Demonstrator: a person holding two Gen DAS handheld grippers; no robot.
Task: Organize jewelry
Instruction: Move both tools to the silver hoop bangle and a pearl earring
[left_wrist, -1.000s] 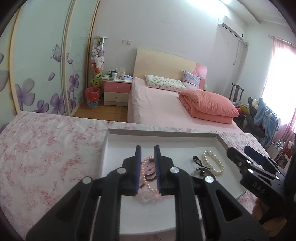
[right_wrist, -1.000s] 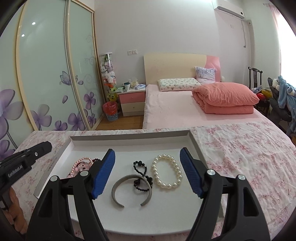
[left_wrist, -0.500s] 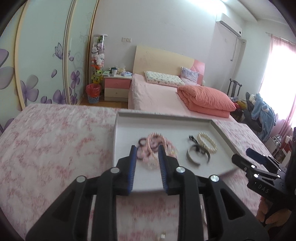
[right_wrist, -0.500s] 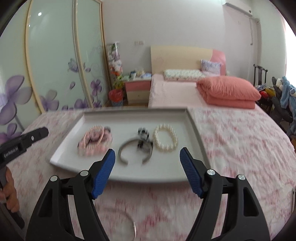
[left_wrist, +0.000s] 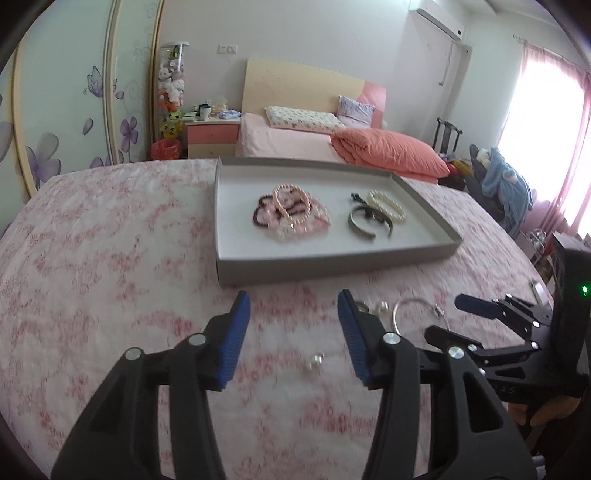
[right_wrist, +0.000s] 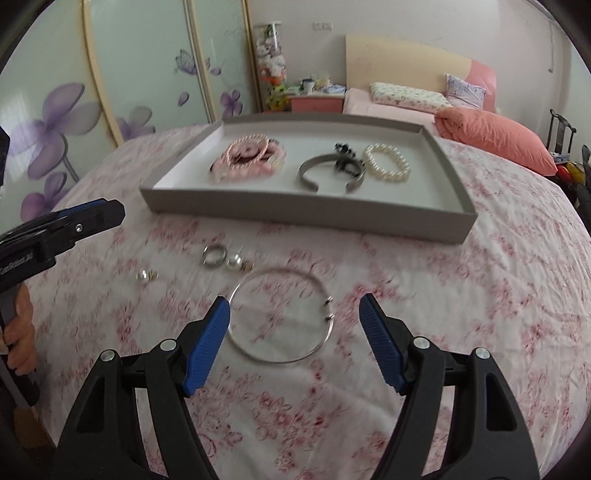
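Observation:
A grey tray (left_wrist: 332, 262) (right_wrist: 295, 212) on the flowered cloth holds a heap of pink bead bracelets (left_wrist: 291, 214) (right_wrist: 249, 158), a grey metal cuff (left_wrist: 364, 225) (right_wrist: 325, 173), a black bead piece (right_wrist: 345, 157) and a white pearl bracelet (left_wrist: 388, 205) (right_wrist: 388, 162). In front of the tray lie a thin silver bangle (right_wrist: 284, 317) (left_wrist: 417, 312), a silver ring (right_wrist: 214, 254), a pearl earring (right_wrist: 234, 264) and a small stud (left_wrist: 316, 362) (right_wrist: 146, 275). My left gripper (left_wrist: 293, 306) hovers over the cloth, its jaws opening, nothing between them. My right gripper (right_wrist: 295, 310) stands open above the bangle.
The table is draped in a pink flowered cloth (left_wrist: 110, 258). Behind it stand a bed with a salmon duvet (left_wrist: 384, 151), a nightstand (left_wrist: 212, 138) and mirrored wardrobe doors (right_wrist: 110, 74). A hand (right_wrist: 20, 332) holds the left gripper's handle.
Both grippers have pulled back from over the tray to the cloth in front of it and tilted down. The left jaws have widened from nearly shut, leaving the pink beads in the tray.

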